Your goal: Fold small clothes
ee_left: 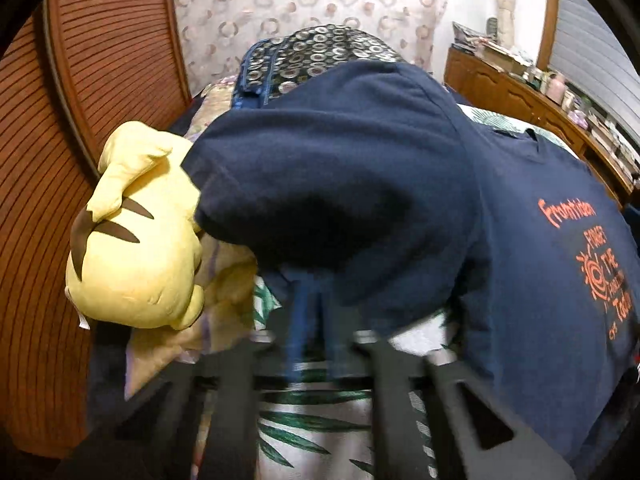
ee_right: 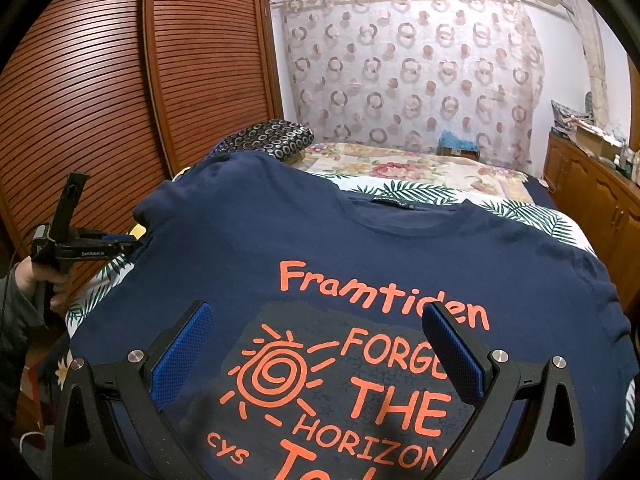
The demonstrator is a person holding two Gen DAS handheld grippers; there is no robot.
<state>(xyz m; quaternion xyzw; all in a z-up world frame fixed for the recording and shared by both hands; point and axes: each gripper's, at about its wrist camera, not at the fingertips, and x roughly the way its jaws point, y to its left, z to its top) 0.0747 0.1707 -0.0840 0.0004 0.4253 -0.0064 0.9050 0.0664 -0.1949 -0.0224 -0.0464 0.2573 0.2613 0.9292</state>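
Observation:
A navy T-shirt point(ee_right: 280, 232) with orange print lies front up on the bed, collar towards the far end. My right gripper point(ee_right: 316, 312) hovers open over the print, its blue pads point(ee_right: 184, 352) wide apart with only the flat shirt beneath them. My left gripper point(ee_right: 134, 242), held by a hand point(ee_right: 28, 276), meets the shirt's left sleeve at the bed's left side. In the left wrist view the navy T-shirt point(ee_left: 340, 160) sleeve bulges up in front of the camera, and the blurred left gripper point(ee_left: 312, 320) has its blue pads together on the sleeve's edge.
A yellow plush toy point(ee_left: 136, 248) lies just left of the sleeve. A dark ring-patterned pillow point(ee_right: 272, 140) sits beyond the shirt. The leaf-print sheet point(ee_right: 408, 192) covers the bed. A slatted wooden wardrobe point(ee_right: 120, 100) stands close on the left, a cluttered wooden dresser point(ee_right: 592, 184) on the right.

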